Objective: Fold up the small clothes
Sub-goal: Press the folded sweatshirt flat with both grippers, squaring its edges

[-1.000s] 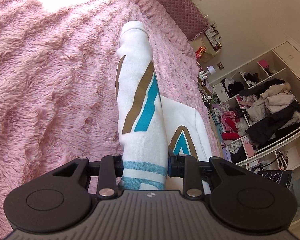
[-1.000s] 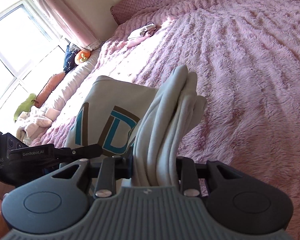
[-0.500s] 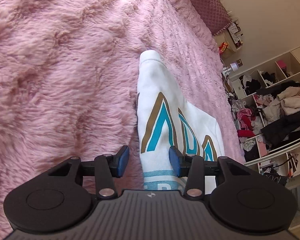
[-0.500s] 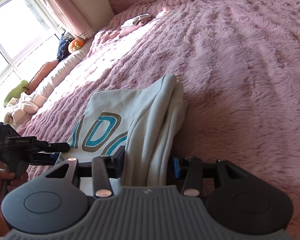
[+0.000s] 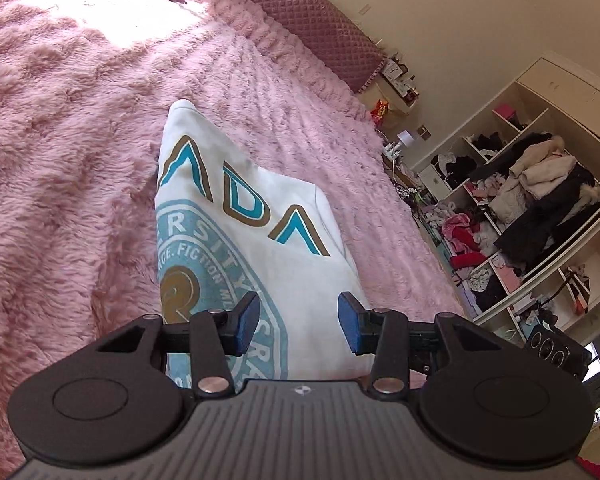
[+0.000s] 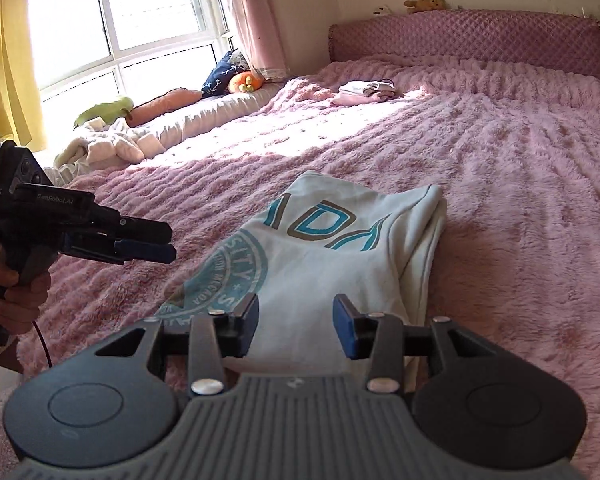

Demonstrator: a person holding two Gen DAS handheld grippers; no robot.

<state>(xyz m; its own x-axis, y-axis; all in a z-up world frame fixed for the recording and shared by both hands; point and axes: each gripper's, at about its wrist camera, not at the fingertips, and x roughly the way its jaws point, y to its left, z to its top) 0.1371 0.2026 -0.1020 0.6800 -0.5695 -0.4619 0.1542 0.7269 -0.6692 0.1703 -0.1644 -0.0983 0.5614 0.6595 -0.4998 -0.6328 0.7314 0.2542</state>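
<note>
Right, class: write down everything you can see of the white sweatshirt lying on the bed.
The white sweatshirt looks like soft cotton knit, printed with teal letters outlined in brown and a round teal seal. It lies folded into a long, roughly flat stack on the pink fluffy bedspread, layered edges showing along one side. Nothing grips it: the left claw and the right claw are both open above its near end.

Left tongs (image 5: 298, 324) and right tongs (image 6: 296, 326) both gape, holding nothing
</note>
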